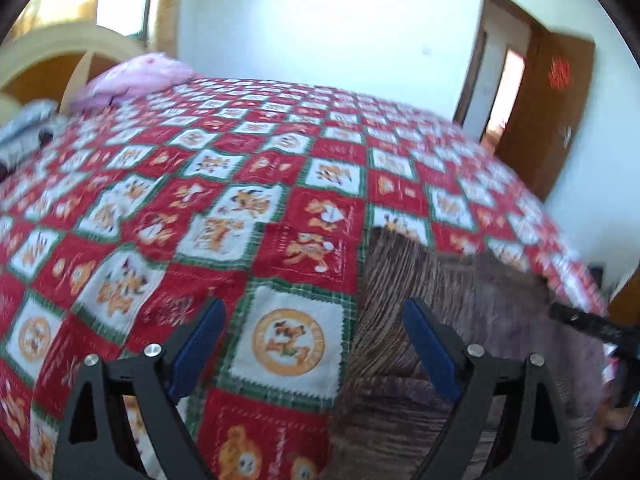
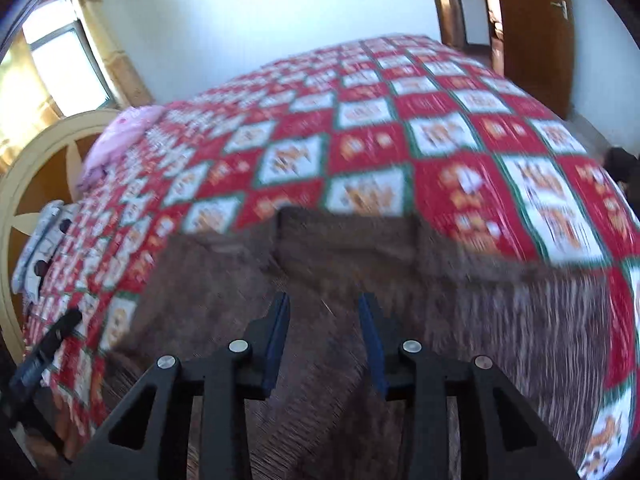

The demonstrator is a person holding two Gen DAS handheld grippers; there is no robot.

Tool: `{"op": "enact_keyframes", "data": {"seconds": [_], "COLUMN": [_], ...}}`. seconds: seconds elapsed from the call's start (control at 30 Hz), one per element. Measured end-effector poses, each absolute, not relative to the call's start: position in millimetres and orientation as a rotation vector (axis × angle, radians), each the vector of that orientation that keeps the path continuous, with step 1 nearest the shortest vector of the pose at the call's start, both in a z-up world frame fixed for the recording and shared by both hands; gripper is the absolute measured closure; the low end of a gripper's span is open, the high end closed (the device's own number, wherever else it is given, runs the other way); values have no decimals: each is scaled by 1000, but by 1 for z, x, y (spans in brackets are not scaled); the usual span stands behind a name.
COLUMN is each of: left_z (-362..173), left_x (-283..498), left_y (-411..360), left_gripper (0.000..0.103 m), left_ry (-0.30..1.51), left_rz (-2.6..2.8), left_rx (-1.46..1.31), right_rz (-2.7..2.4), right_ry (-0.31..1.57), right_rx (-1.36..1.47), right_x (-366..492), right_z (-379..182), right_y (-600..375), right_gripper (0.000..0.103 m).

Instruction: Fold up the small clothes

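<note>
Item: brown garment [image 2: 400, 300], spread flat on bed [image 1: 240, 160] for folding | my left gripper [image 1: 314, 316] jaws wide apart, garment edge beside right jaw | my right gripper [image 2: 324, 308] jaws parted above garment, gripping nothing

The garment [image 2: 360, 288] lies on the bedspread [image 1: 248, 184] at the near edge of the bed. In the left wrist view it sits at 4 o'clock, the pillow [image 1: 136, 76] at 11 o'clock against the headboard [image 1: 60, 44], the door [image 1: 548, 112] at 2 o'clock beyond the bed. The left gripper [image 1: 314, 344] hovers just left of the garment; the right gripper [image 2: 324, 336] is over it.
</note>
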State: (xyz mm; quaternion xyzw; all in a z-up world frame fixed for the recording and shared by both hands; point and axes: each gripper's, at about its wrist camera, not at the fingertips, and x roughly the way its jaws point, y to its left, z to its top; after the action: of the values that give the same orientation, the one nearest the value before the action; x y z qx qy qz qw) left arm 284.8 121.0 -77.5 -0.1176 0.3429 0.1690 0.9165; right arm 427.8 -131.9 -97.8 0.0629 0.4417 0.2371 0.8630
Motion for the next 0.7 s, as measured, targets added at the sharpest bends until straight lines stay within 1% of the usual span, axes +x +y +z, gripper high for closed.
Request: {"op": "enact_keyframes", "data": {"seconds": [0.1, 0.13, 0.17, 0.2, 0.23, 0.33, 0.43, 0.5, 0.6, 0.7], "left_z": [-112, -123, -123, -119, -119, -125, -129, -129, -129, -129], "left_x": [299, 298, 292, 286, 285, 288, 288, 287, 287, 287], "left_y": [107, 107, 110, 113, 116, 130, 138, 134, 128, 128], "left_gripper": [10, 10, 10, 5, 0, 0, 0, 0, 0, 0], "left_ry": [863, 892, 866, 846, 846, 880, 880, 870, 866, 861], "left_rz": [419, 439, 436, 455, 494, 473, 442, 447, 452, 452], "left_rx": [-69, -48, -73, -94, -92, -174, -246, -234, -224, -221], "right_rz": [452, 439, 422, 410, 398, 395, 395, 317, 258, 259], "right_ry": [978, 975, 942, 930, 914, 882, 875, 831, 782, 765], "right_rx": [87, 60, 8, -25, -36, 34, 29, 31, 146, 190], "right_x": [430, 430, 428, 429, 431, 444, 447, 445, 436, 415], "right_z": [-111, -115, -115, -115, -118, -124, -121, -111, -94, -80], "right_y": [-122, -119, -113, -110, -108, -121, -125, -137, -168, -190], "right_gripper": [65, 66, 75, 88, 88, 88, 89, 98, 98, 97]}}
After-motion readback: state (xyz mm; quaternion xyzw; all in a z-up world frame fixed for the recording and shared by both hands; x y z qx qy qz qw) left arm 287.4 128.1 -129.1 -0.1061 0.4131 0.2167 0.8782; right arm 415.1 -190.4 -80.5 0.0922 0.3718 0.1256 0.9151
